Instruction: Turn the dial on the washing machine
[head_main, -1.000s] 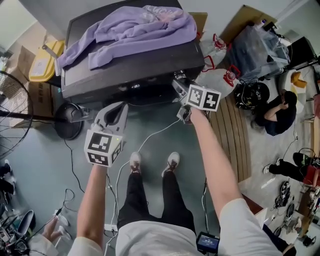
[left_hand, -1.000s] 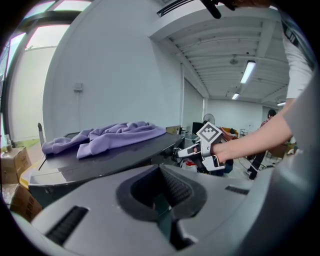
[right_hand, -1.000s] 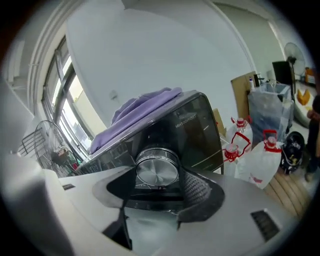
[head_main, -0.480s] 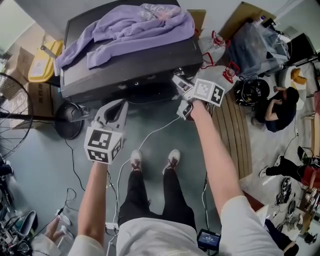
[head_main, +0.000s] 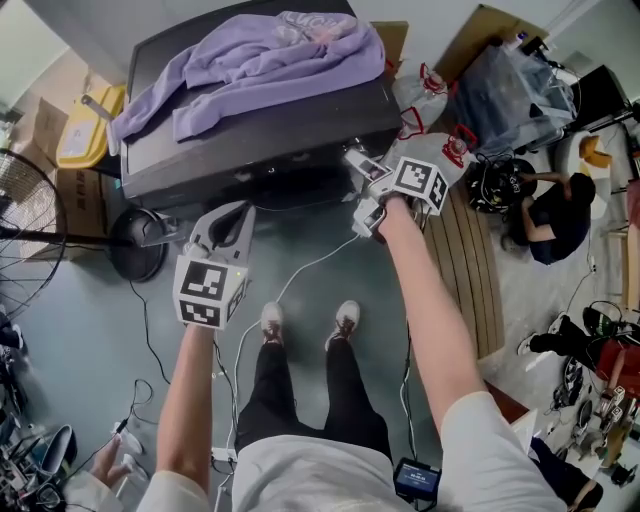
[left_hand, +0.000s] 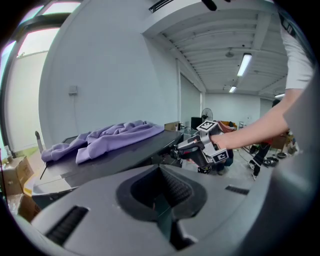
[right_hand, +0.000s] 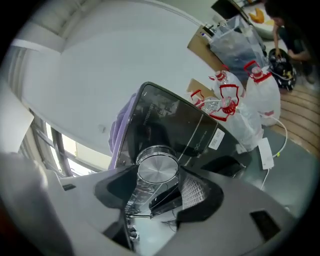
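Observation:
The dark washing machine (head_main: 250, 150) stands ahead with a purple garment (head_main: 260, 60) spread on its lid. My right gripper (head_main: 360, 185) is at the right end of its front panel. In the right gripper view the round silver dial (right_hand: 157, 167) sits between the jaws of the right gripper (right_hand: 157, 176), which are closing; both pads look to touch its rim. My left gripper (head_main: 228, 222) hangs in front of the machine's left half, well short of it, shut with nothing in it. In the left gripper view, past the left gripper (left_hand: 161, 177), I see the garment (left_hand: 110, 137) and the right gripper (left_hand: 197, 150).
A standing fan (head_main: 20, 240) and a yellow container (head_main: 85, 125) are at the left. White bags with red handles (head_main: 440, 150) lean by the machine's right side. A white cable (head_main: 300, 275) crosses the floor by the person's feet. A wooden slat board (head_main: 470, 270) and a seated person (head_main: 555, 225) are at the right.
The right gripper's marker cube has shifted a little right and up and rolled round, while its tips stayed at the panel. The left gripper has barely moved.

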